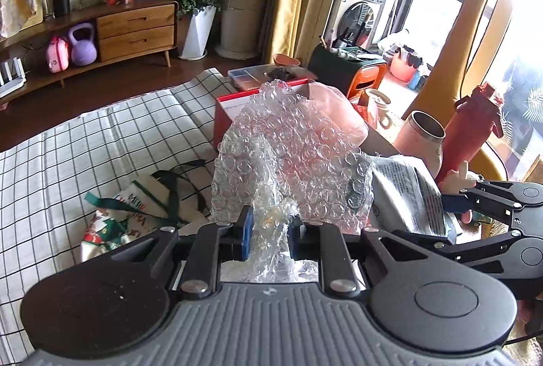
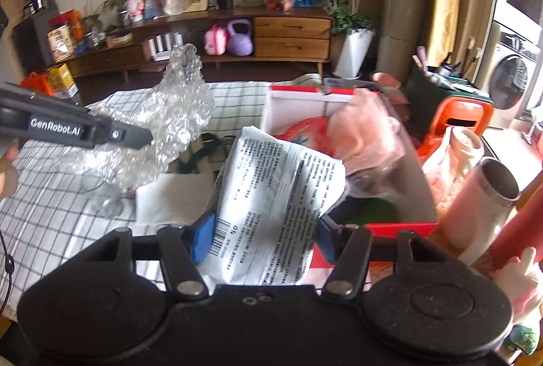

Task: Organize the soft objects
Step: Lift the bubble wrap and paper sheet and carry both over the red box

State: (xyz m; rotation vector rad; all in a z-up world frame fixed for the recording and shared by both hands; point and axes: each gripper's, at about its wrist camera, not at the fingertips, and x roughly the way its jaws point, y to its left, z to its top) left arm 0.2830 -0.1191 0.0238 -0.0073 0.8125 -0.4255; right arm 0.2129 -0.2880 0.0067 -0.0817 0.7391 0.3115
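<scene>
My left gripper [image 1: 269,230] is shut on a crumpled sheet of clear bubble wrap [image 1: 292,148], which stands up in front of the lens. The right wrist view shows this gripper [image 2: 146,138] at the left, with the bubble wrap [image 2: 176,104] hanging over the checked cloth. My right gripper [image 2: 264,238] is shut on a white printed soft packet [image 2: 278,189], held just before the red box [image 2: 400,225]. In the box lie a pink plastic bag [image 2: 366,128] and something red-orange [image 2: 305,128]. In the left wrist view the right gripper [image 1: 437,216] and packet [image 1: 407,193] are at the right.
A black-and-white checked cloth [image 1: 85,145] covers the table. On it lie a festive fabric bag with green straps [image 1: 129,213] and a white napkin [image 2: 169,196]. Right of the box stand a pink cup [image 1: 424,135] and a red bottle [image 1: 471,128]. An orange stool [image 2: 454,118] is behind.
</scene>
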